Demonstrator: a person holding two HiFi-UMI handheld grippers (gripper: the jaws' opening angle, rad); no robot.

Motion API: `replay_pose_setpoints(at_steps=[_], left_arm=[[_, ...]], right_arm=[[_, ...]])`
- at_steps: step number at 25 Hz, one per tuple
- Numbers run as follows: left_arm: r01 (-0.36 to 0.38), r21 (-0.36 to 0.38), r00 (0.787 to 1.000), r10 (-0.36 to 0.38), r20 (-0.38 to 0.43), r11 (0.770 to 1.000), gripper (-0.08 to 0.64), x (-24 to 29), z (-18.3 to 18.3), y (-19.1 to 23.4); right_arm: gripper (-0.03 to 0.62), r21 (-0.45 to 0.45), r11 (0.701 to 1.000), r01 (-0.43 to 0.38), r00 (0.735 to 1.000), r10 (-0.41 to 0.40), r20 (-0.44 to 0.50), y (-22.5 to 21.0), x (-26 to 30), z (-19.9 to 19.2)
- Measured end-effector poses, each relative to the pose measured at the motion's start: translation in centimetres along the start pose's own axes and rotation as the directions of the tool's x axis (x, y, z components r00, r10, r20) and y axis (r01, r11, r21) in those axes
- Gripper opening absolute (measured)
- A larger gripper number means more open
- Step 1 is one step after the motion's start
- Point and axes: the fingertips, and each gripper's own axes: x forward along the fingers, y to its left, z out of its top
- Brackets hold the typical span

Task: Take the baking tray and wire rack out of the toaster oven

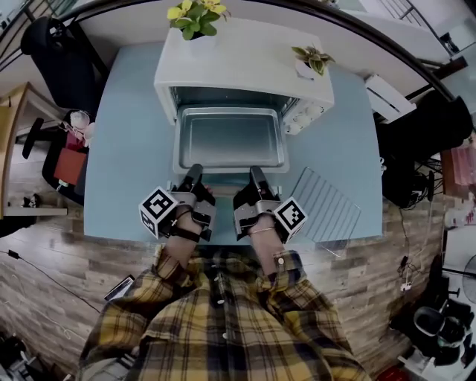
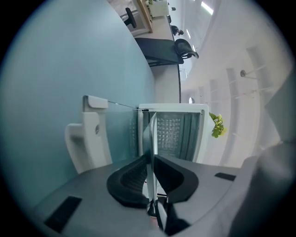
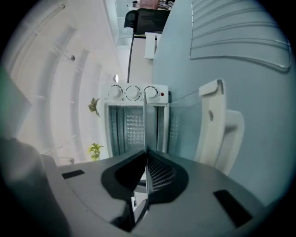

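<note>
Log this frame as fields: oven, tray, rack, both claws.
oven: white, on the blue table, front open
tray: metal, empty, sticking out of the oven toward the person
rack: outside the oven, flat on the table, right of the right claw
left claw: shut on the tray's near edge
right claw: shut on the same edge
oven top: yellow-flowered plant, small green plant

Legible markings: none found.
Dials [image 3: 132,93] on the toaster oven [image 1: 245,63] show no readable print; left marker cube [image 1: 158,210] and right marker cube [image 1: 291,216] bear only black-and-white square patterns.
</note>
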Motion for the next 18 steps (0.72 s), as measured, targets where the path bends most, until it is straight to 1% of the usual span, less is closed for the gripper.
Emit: replay_pose_setpoints(at_steps=[3,8,10,14,16,18], left_arm=[[0.015,-0.001,1.000,-0.015,0.013,1.000,0.044,-2.0,-1.2,-0.2],[0.042,0.015,0.999,-0.043,0.027,0.999,0.044,-5.2,-3.3,-1.1],[0.042,0.029,0.999,-0.042,0.024,0.999,0.044,-6.1,-4.7,-1.2],[0.031,0.041,0.999,-0.030,-0.024,0.999,0.044,-6.9,-8.3,-0.9],[0.038,0.041,0.998,-0.035,-0.058,0.998,0.045,-6.7,-10.3,-1.1],[0.031,0.055,0.994,-0.026,-0.102,0.998,0.044,-6.1,-12.5,-1.0]], right_arm=[[0.021,-0.008,1.000,-0.016,0.999,0.016,-0.030,0.6,-2.1,-0.3],[0.020,-0.003,0.999,-0.036,0.997,0.036,-0.062,1.8,-5.7,-0.6],[0.020,-0.008,0.999,-0.039,0.997,0.039,-0.063,1.8,-7.5,-0.2],[0.020,-0.008,0.999,-0.037,0.999,0.037,-0.024,1.6,-11.1,2.0],[0.019,-0.006,0.999,-0.036,0.999,0.036,0.009,1.5,-12.7,3.4],[0.018,-0.003,0.999,-0.037,0.998,0.037,0.052,1.5,-14.2,5.2]])
